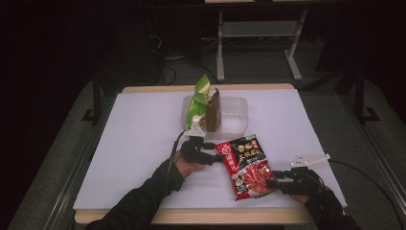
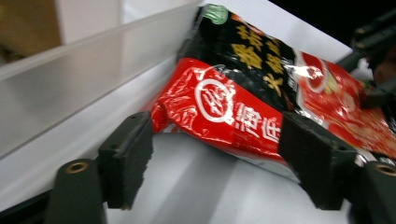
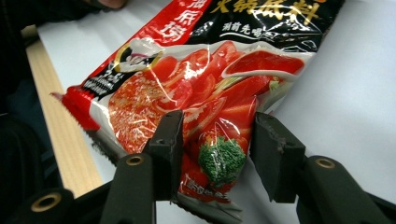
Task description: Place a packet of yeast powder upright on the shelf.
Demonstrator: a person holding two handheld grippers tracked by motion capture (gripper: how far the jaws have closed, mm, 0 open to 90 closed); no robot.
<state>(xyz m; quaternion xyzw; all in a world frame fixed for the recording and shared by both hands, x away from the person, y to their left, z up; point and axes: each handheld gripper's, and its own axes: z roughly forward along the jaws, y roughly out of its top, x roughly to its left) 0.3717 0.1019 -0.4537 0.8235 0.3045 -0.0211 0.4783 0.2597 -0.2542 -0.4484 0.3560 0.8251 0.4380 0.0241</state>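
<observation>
A red and black hotpot-base packet (image 1: 246, 167) lies flat on the white table cover, near the front. My left gripper (image 1: 216, 158) is at the packet's upper left edge. In the left gripper view that gripper (image 2: 219, 158) is open wide, with the packet's red end (image 2: 219, 107) just ahead of the gap between its pads. My right gripper (image 1: 274, 182) is at the packet's lower right corner. In the right gripper view it (image 3: 219, 151) stands open, and the corner with the broccoli picture (image 3: 222, 161) lies between its jaws.
A clear plastic container (image 1: 237, 103) stands behind the packet, holding an upright green bag (image 1: 197, 103) and a brown packet (image 1: 213, 111). Its clear wall (image 2: 70, 88) runs along the left of the left gripper view. The table's wooden front edge (image 3: 56, 135) is close.
</observation>
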